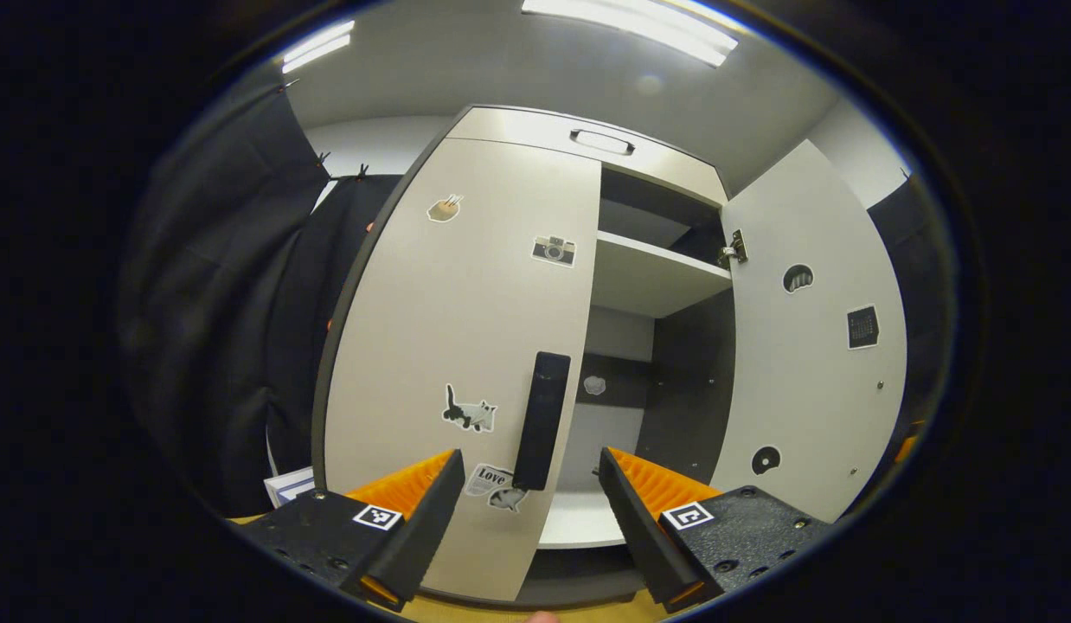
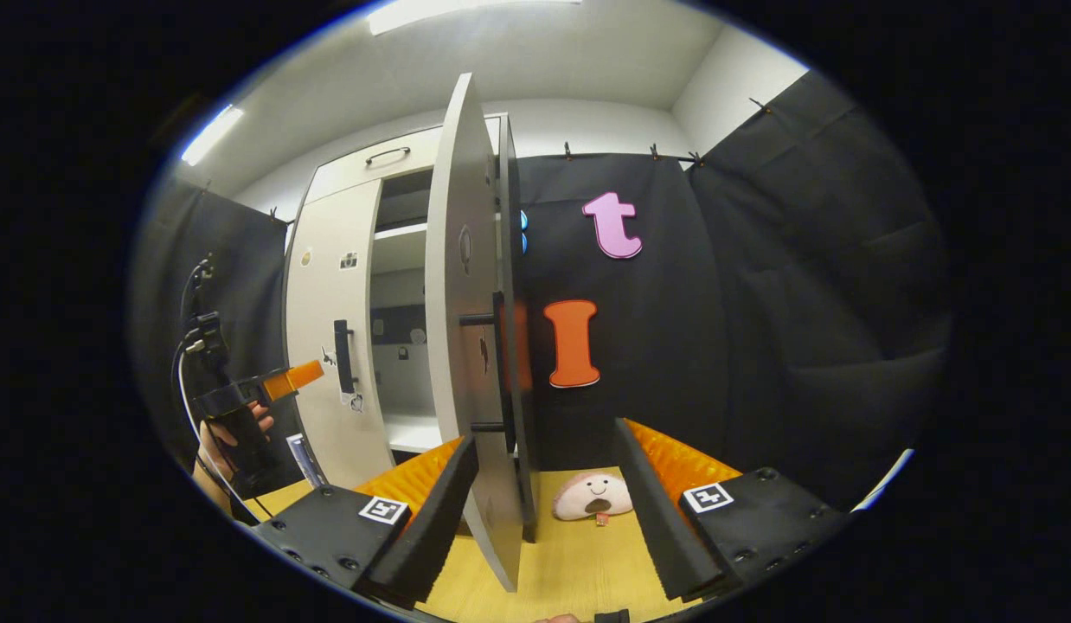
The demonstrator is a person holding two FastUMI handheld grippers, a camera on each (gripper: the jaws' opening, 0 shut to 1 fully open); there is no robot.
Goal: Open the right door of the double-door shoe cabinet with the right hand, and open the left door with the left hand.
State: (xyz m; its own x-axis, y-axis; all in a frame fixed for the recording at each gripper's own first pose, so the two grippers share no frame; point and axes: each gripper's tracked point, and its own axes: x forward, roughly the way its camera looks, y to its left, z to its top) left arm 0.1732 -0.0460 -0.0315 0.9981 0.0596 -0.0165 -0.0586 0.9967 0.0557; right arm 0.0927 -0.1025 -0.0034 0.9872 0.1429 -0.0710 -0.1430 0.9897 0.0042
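Between the fingers of the left gripper (image 1: pixel 531 484), which are spread wide and hold nothing, the dark handle (image 1: pixel 541 420) of the left door (image 1: pixel 458 346) is framed, a little beyond the tips. That door is seen closed, flush with the cabinet (image 1: pixel 587 143); beside it the right door (image 1: pixel 804 346) is swung wide, and the shelves (image 1: pixel 652 272) are exposed.

In the right gripper view, the right gripper (image 2: pixel 544 484) is likewise spread and empty, with the open right door's edge (image 2: pixel 466 303) and its handle (image 2: pixel 499 363) standing just between and ahead of its fingers. A plush toy (image 2: pixel 594 496) is seen on the floor (image 2: pixel 570 562) near that door. Farther off, the left gripper (image 2: pixel 280 381) is seen held in a hand (image 2: pixel 233 433) just short of the left handle.

Several slips are judged possible. If the fingers are closed early, the handle is likely to be missed and only air caught. If the grip is taken low or off-centre, the handle could be lost once the pull begins. The right door could be knocked by the nearby right gripper and swung back.
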